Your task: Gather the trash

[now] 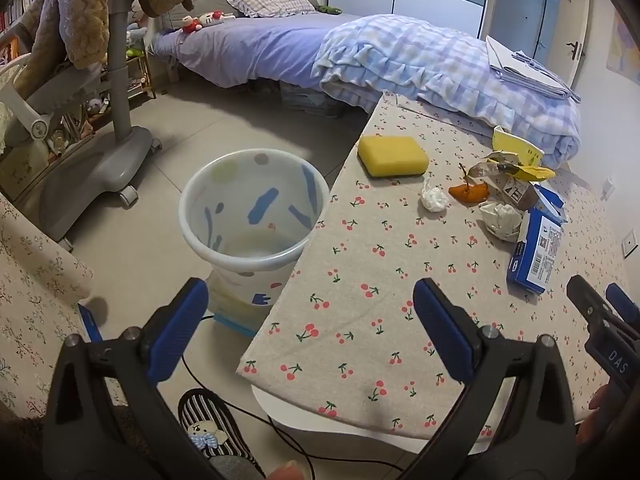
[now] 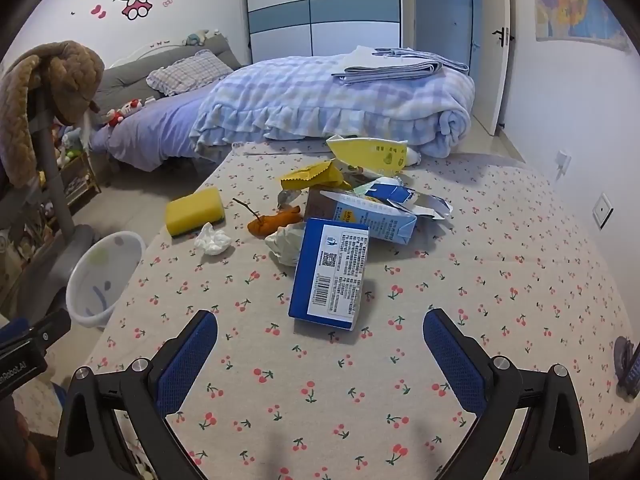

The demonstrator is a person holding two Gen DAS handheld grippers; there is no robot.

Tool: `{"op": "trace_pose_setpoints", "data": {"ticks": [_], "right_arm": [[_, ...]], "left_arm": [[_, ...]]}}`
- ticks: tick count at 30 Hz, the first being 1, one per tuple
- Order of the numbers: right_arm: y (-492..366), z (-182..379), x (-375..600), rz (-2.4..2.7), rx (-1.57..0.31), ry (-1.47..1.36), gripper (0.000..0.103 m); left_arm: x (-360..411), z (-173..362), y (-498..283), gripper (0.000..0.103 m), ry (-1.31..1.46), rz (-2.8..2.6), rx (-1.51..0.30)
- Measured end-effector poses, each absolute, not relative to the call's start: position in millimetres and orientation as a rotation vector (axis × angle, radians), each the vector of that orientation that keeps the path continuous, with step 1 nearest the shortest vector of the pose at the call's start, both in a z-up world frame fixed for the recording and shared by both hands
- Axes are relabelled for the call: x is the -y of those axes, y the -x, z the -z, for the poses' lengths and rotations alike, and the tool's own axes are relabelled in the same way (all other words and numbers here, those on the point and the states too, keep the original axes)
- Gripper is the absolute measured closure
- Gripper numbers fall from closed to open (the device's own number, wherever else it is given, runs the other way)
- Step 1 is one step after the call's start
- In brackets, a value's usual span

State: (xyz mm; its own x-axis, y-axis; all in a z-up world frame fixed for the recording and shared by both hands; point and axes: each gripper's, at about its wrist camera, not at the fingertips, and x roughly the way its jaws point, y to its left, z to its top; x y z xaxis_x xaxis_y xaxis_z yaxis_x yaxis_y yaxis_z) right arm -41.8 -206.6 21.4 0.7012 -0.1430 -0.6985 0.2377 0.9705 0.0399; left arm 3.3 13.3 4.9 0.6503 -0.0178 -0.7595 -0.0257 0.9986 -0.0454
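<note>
Trash is seen clustered mid-surface: a blue carton (image 2: 330, 274) nearest the right tongs (image 2: 320, 344), a torn milk carton (image 2: 372, 216) behind it, an orange peel (image 2: 274, 222), a crumpled white tissue (image 2: 212, 240), a larger paper wad (image 2: 286, 242) partly hidden under the blue carton, and yellow wrappers (image 2: 316, 174) toward the bed (image 2: 320, 96). A yellow sponge (image 2: 195, 210) lies apart, near the left edge of the surface (image 2: 500, 272). Open cloth is noted between the pile and both tongs. The bin (image 1: 252, 216) stands on the floor, touching the surface's left edge, below the left tongs (image 1: 312, 320). Both tongs are spread wide, nothing held. The far wrappers overlap; their separate outlines cannot be made out.
</note>
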Motion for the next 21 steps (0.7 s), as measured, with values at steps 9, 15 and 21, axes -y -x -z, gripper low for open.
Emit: {"op": "trace_pose_setpoints", "data": {"ticks": [9, 15, 21], "right_arm": [[42.4, -21.3, 206.6, 0.213, -0.766, -0.13, 0.0], [42.9, -20.8, 206.6, 0.214, -0.766, -0.13, 0.0], [42.5, -20.5, 206.9, 0.213, -0.765, -0.129, 0.0]], "left_arm": [[-13.6, -4.7, -3.3, 0.001, 0.054, -0.005, -0.862], [-13.4, -4.6, -3.1, 0.001, 0.054, -0.004, -0.862], [-13.1, -3.6, -2.8, 0.001, 0.054, -0.007, -0.864]]}}
